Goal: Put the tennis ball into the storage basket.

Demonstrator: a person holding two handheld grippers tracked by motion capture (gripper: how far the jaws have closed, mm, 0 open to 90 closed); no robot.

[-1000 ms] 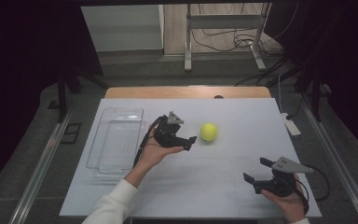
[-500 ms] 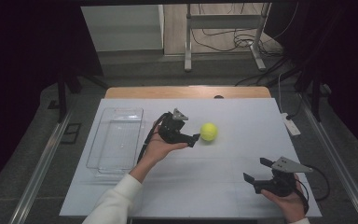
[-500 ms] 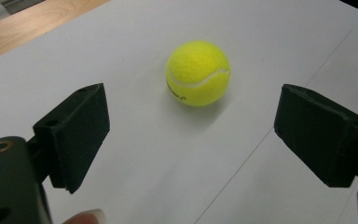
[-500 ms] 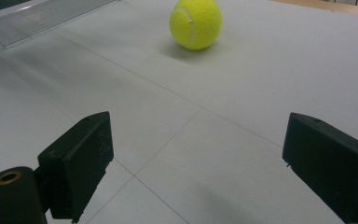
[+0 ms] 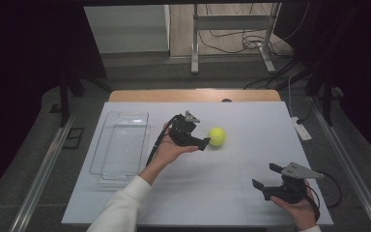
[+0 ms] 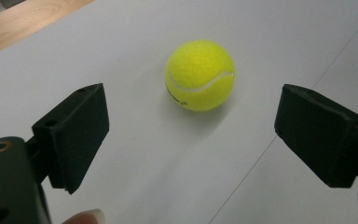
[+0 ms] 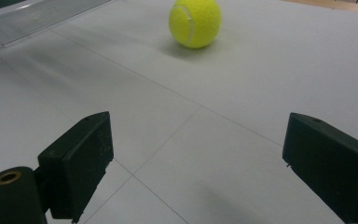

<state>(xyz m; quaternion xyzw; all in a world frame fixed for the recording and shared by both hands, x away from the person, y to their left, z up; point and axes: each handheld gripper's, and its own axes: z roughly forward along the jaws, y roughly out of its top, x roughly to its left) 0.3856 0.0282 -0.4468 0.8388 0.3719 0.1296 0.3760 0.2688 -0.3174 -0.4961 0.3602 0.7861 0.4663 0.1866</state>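
Nearest the camera, at the table's front right, the right gripper [image 5: 269,178] rests in a hand, jaws spread wide with nothing between them; it has stayed put over the last second. Farther in, near the middle, the left gripper [image 5: 199,143] has slid toward the ball [image 5: 216,136] compared with a second ago, so its tips now sit just beside it; in the left gripper view the ball [image 6: 200,74] lies on the surface ahead of the jaws, which stand wide apart and hold nothing. That closing of the gap suggests a pick-up is about to begin; the ball itself has not moved. From the right gripper view the ball [image 7: 195,22] sits well off, beyond its open jaws. To the left of the left hand lies a clear tray [image 5: 107,167], nothing inside it. The table [image 5: 222,193] is a white sheet with faint seams; a strip of wood [image 5: 140,95] shows at its far edge. Beyond, a grey floor, a metal stand [image 5: 194,53] with trailing cables [image 5: 232,43], and dark curtains [image 5: 24,58] on both sides.
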